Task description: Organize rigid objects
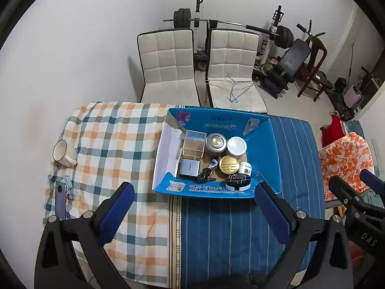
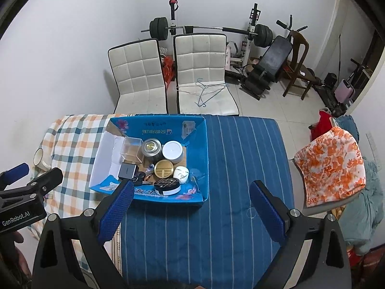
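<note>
The left claw (image 1: pixel 193 206) gapes wide and empty above the table (image 1: pixel 231 228); a white mug (image 1: pixel 63 153) lies far to its left. The blue box (image 1: pixel 272 149) of tins sits just ahead. The right claw (image 2: pixel 191 208) is equally wide, holding nothing, box ahead-left.

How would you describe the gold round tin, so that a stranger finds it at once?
Look on the table for the open blue box. Among its contents, the gold round tin lies near the front, just behind the black and white round case. Only it has a shiny gold lid; the round containers behind are silver and white.
</note>
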Demonstrator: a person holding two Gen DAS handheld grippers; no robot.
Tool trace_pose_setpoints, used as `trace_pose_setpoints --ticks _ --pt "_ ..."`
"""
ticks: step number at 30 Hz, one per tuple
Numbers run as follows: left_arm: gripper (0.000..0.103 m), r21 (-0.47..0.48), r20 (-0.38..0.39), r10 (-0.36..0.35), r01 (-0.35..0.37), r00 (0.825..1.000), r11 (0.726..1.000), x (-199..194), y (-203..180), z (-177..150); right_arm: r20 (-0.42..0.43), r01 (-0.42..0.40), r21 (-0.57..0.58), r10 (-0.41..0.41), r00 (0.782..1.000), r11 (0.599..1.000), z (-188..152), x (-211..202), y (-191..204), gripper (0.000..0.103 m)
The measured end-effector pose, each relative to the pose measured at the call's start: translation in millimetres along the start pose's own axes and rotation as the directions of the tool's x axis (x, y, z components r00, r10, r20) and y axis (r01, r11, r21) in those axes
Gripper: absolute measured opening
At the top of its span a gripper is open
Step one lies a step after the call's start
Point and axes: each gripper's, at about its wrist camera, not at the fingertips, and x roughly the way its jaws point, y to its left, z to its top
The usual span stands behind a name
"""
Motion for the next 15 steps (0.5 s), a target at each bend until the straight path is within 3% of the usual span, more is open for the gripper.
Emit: trace_pose_setpoints --ticks 15 --pt "0.103 -0.001 -0.018 0.004 -0.004 1.0 1.0 13.9 8.2 0.9 0.004 0.019 -0.004 -0.019 1.0 1.0 0.4 11.0 -1.3 0.099"
